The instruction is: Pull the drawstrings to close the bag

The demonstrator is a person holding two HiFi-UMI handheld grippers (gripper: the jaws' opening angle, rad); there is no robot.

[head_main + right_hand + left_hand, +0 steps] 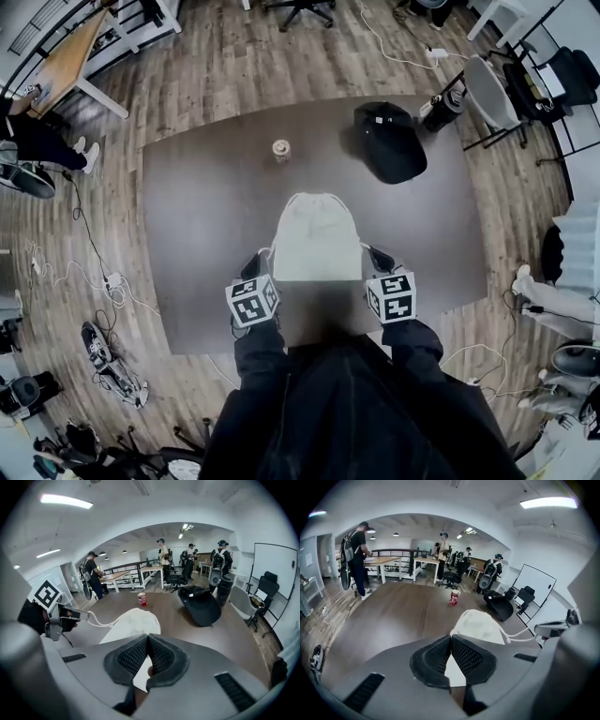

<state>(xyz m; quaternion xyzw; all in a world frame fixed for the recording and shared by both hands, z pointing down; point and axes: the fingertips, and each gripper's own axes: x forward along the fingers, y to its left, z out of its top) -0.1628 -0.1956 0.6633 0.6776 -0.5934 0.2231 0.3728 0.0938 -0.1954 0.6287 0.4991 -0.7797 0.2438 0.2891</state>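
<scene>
A white drawstring bag (317,239) lies flat on the dark table (197,216), its wide end toward me. My left gripper (255,266) sits at the bag's near left corner and my right gripper (380,258) at its near right corner. Both are shut on a white drawstring. The right gripper view shows the left gripper (70,615) pinching a cord (101,621) that runs into the bag (133,623). The left gripper view shows the right gripper (543,630) holding a knotted cord (518,637) from the bag (480,625). The cords sag a little.
A red can (281,150) stands beyond the bag. A black backpack (389,141) lies at the table's far right. A chair (487,94) stands past the right corner. People (356,557) stand at desks in the background. Cables (94,277) trail on the floor at left.
</scene>
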